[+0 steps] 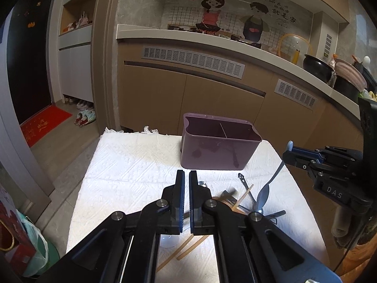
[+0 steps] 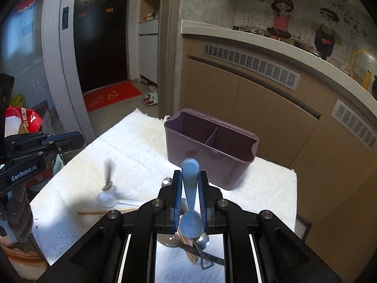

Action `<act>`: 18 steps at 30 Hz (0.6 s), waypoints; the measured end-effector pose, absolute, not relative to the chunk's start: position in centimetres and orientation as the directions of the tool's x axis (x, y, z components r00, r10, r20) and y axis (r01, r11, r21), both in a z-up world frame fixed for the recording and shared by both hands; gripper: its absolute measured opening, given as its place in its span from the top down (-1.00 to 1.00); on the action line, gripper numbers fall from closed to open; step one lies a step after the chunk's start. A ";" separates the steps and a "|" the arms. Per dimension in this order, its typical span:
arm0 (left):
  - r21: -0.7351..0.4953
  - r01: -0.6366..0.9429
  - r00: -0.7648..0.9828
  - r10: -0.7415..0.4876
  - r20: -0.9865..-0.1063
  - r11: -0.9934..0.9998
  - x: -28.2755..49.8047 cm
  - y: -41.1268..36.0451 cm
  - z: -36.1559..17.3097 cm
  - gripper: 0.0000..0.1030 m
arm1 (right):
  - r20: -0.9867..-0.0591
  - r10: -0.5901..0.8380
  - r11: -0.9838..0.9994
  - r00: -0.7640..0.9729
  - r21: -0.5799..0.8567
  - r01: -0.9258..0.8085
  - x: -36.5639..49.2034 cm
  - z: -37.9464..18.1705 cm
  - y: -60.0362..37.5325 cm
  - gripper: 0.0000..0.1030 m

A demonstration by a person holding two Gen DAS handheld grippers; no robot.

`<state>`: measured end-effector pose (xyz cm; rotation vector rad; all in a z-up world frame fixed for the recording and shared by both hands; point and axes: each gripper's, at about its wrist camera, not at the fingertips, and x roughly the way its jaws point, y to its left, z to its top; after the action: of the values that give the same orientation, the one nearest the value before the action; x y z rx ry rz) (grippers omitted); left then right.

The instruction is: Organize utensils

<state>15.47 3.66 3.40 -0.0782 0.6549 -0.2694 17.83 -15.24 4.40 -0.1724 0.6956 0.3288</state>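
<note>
1. One blue spoon (image 2: 190,184) is clamped in the right gripper (image 2: 190,197) jaws, above the desk (image 2: 132,146).
2. Left gripper (image 1: 186,189): jaws shut, empty.
3. Next, probably: carry spoon over bin (image 2: 209,151), release.

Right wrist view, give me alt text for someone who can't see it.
The right gripper is shut on a blue spoon, handle pointing toward an empty purple two-compartment caddy on a white cloth. More utensils lie below; the left gripper shows at left.
</note>
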 end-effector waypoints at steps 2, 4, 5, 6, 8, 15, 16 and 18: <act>-0.148 0.221 0.764 -0.265 -0.588 0.964 15.2 3.7 3.6 0.97 | -0.653 0.234 0.937 0.720 -0.046 -0.345 17.7 4.3 -15.4 0.73; -0.138 0.215 0.769 -0.254 -0.587 0.967 15.1 3.8 3.8 0.97 | -0.653 0.232 0.939 0.720 -0.043 -0.341 17.3 4.2 -15.6 0.73; -0.135 0.211 0.771 -0.250 -0.586 0.968 15.1 3.9 3.9 0.97 | -0.654 0.233 0.939 0.720 -0.041 -0.341 17.3 4.1 -15.6 0.73; -0.131 0.205 0.773 -0.243 -0.587 0.970 15.1 4.0 4.0 0.97 | -0.654 0.233 0.940 0.720 -0.039 -0.340 17.2 4.0 -15.7 0.73; -0.107 0.212 0.768 -0.234 -0.596 0.971 15.2 3.9 3.9 0.97 | -0.656 0.233 0.940 0.718 -0.036 -0.338 17.1 3.8 -15.9 0.73; 0.061 0.585 0.555 -0.344 -0.758 0.809 16.7 -2.1 -2.0 -0.21 | -0.684 0.238 0.945 0.690 0.000 -0.327 16.9 1.9 -17.3 0.73; 0.083 0.614 0.537 -0.339 -0.773 0.785 16.8 -3.0 -2.6 -0.21 | -0.690 0.238 0.947 0.684 0.007 -0.322 16.8 1.4 -17.5 0.73; 0.138 0.703 0.488 -0.331 -0.808 0.698 17.2 -5.4 -3.7 -0.21 | -0.703 0.239 0.949 0.670 0.021 -0.315 16.6 0.6 -18.0 0.72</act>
<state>17.17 -5.39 -3.71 0.4942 0.8465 -0.6603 16.64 -17.99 0.63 -0.1051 0.7767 0.3128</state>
